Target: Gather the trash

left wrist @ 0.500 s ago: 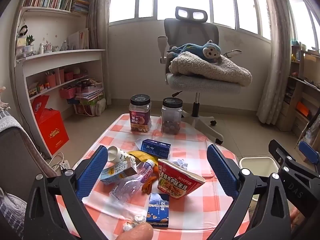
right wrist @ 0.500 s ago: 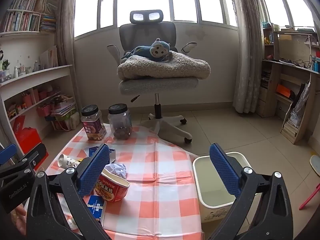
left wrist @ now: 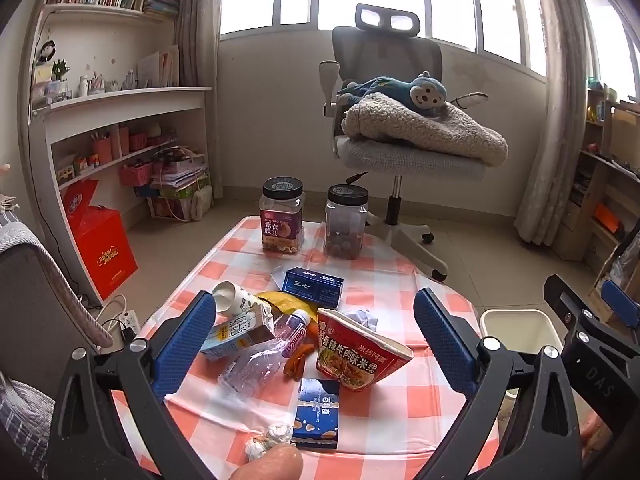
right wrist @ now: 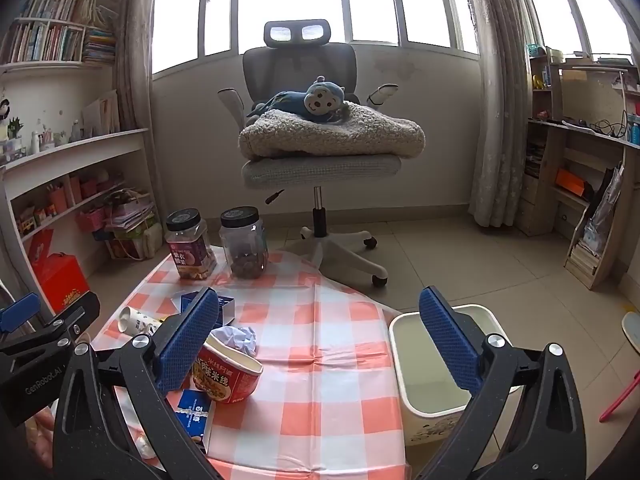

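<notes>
Trash lies on the red-checked table (left wrist: 400,404): a red noodle bowl (left wrist: 360,356) with crumpled paper (left wrist: 362,317) in it, a crushed clear bottle (left wrist: 260,356), a milk carton (left wrist: 236,330), a white cup (left wrist: 234,298), a yellow wrapper (left wrist: 288,300), two blue boxes (left wrist: 314,282) (left wrist: 318,414) and a small foil wrapper (left wrist: 268,440). My left gripper (left wrist: 314,344) is open and empty above the pile. My right gripper (right wrist: 320,344) is open and empty, between the bowl (right wrist: 226,370) and the cream trash bin (right wrist: 436,364) beside the table.
Two black-lidded snack jars (left wrist: 282,216) (left wrist: 346,222) stand at the table's far end. An office chair (left wrist: 400,144) with a blanket and plush monkey stands behind. Shelves line the left wall, a red box (left wrist: 100,248) sits on the floor.
Both grippers have shifted only slightly; the views are nearly the same. Nothing on the table has moved.
</notes>
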